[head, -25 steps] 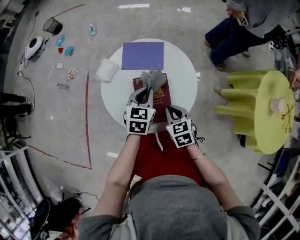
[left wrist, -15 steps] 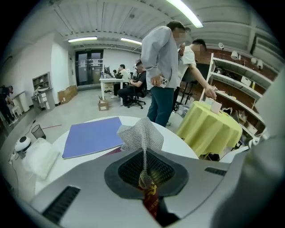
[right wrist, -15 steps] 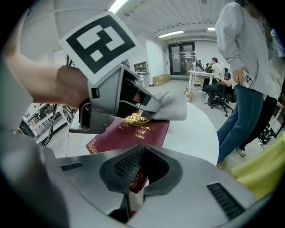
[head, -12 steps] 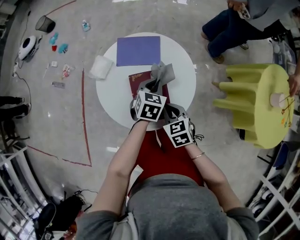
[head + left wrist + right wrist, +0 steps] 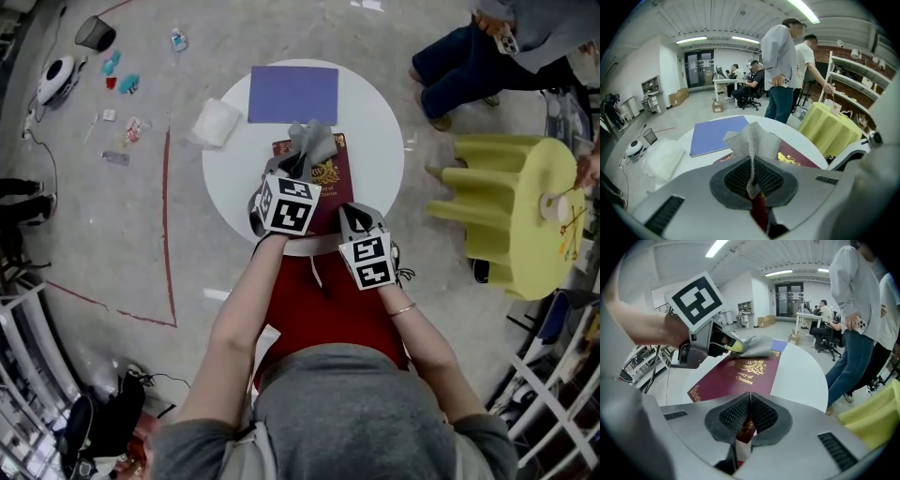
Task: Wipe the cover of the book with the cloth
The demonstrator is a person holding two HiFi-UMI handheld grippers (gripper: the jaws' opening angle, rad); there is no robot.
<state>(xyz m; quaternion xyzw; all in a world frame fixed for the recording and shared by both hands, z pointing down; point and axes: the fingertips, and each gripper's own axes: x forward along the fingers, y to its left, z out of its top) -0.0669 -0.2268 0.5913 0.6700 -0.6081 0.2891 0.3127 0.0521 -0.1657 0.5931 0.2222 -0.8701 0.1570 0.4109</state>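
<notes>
Flat on the round white table [image 5: 380,122]: the maroon book [image 5: 330,187], gilt cover up, near edge toward the person. Clamped at that near edge by the right gripper [image 5: 351,217], jaws shut tight on it, with a strip of maroon and gilt caught between the pads in the right gripper view. Over the book's far end, the grey cloth [image 5: 310,142], bunched and standing up in folds. Pinched in the left gripper [image 5: 297,169], jaws closed on a hanging fold of the weave, with nothing else between them. From the right gripper view, cloth lying on the cover's far end under the left gripper's tips, apparently touching it.

Beyond the book on the same table, just past the cloth, a blue folder [image 5: 292,94], flat and closed. At the table's left rim, a crumpled white bag [image 5: 216,122]; impossible to tell whether anything is in it.

Down on the floor, far left and well apart from the table, a black bin [image 5: 97,34], inside too dark to read. Near the bin, a scatter of small things, too small to name. Between bin and table, a red line [image 5: 169,225] along the floor. To the right, a yellow table [image 5: 506,216], near the white one but not touching. Behind that, a bystander [image 5: 459,70] in jeans.
</notes>
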